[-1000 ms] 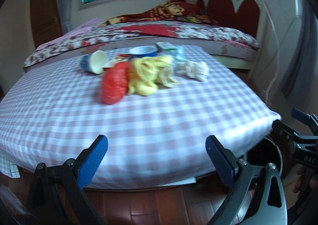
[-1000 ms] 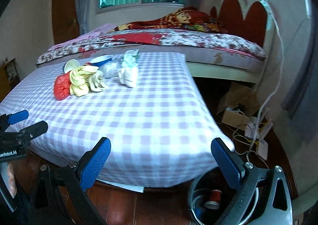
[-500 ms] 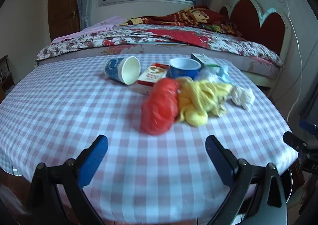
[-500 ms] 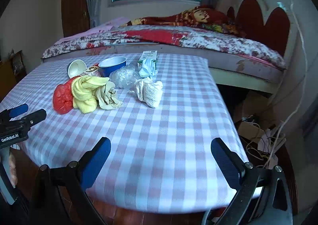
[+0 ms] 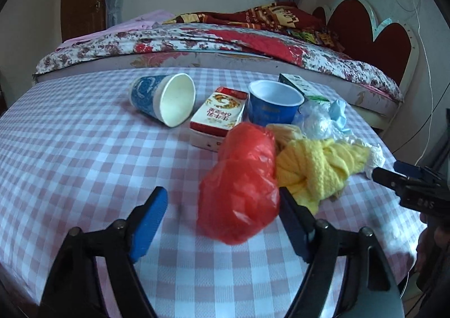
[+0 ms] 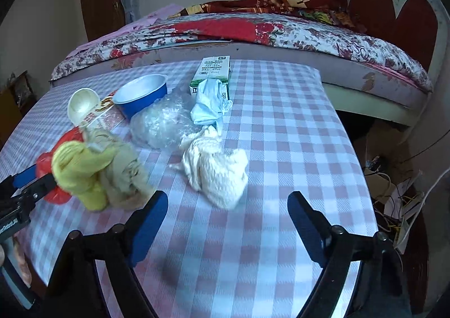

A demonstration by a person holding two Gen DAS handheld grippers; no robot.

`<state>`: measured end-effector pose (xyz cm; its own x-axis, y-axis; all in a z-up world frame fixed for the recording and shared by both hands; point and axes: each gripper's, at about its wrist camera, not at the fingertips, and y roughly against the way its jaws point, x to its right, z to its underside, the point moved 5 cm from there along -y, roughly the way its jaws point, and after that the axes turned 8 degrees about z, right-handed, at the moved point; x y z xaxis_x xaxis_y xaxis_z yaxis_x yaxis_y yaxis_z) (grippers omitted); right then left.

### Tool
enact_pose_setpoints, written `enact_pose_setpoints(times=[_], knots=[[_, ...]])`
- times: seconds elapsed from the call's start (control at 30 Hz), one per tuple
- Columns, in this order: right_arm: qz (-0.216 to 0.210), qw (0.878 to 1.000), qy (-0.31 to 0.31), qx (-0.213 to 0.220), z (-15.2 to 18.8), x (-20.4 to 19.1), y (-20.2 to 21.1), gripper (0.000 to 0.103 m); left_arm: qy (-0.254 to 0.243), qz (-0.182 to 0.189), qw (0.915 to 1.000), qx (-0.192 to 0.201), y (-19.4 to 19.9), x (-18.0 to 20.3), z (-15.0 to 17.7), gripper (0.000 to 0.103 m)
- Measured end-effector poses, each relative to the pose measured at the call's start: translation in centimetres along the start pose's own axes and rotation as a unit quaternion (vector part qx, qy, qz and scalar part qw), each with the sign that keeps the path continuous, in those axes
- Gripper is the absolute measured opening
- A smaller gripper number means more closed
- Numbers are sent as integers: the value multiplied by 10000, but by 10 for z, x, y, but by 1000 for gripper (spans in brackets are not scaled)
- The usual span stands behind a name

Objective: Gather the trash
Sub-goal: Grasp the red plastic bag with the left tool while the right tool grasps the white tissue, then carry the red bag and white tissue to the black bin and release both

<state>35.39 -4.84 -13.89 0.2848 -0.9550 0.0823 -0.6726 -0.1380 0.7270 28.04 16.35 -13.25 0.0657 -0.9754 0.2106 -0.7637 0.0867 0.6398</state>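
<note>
Where yellow cloth (image 6: pixel 81 174) overlaps | red bag (image 6: pixel 49 174) mostly hidden

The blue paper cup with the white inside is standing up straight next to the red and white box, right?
Not quite. The blue paper cup lies tipped on its side, its white opening facing the camera. The left wrist view shows this. It is next to the red and white box, as you said.
</note>
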Motion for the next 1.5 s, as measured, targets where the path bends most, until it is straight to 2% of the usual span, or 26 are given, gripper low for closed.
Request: enact_pose_setpoints(times=[0.17, 0.3, 0.4, 0.47, 0.53, 0.63, 0.67, 1.1, 1.5], knots=[[-53, 9999, 49, -107, -8, -6, -14, 77, 56, 41, 10000, -42, -7, -5, -5, 78], [-116, 9998, 49, -164, -10, -10, -19, 69, 67, 143, 9998, -149, -14, -6, -7, 69], [-166, 9996, 68, -210, -9, -11, -21, 59, 40, 239, 9993, -285, -20, -4, -6, 57], [-255, 9993, 59, -256, -8, -13, -22, 46, 61, 341, 9989, -328, -22, -3, -5, 43], [-283, 9992, 81, -266, -8, -14, -21, 42, 108, 408, 9987, -278, -19, -3, -5, 34], [-307, 9991, 101, -256, -7, -15, -17, 33, 91, 473, 9987, -195, -14, -3, -7, 30], [-313, 9992, 108, -238, -6, -16, -14, 24, 66, 469, 9988, -159, -11, -2, -8, 29], [-345, 9992, 158, 102, 10, -16, 37, 23, -1, 330, 9994, 64, 27, 1, -4, 27], [-381, 9985, -3, 393, 34, -3, 96, 23, -242, 208, 9992, 240, 68, 29, 12, 26]])
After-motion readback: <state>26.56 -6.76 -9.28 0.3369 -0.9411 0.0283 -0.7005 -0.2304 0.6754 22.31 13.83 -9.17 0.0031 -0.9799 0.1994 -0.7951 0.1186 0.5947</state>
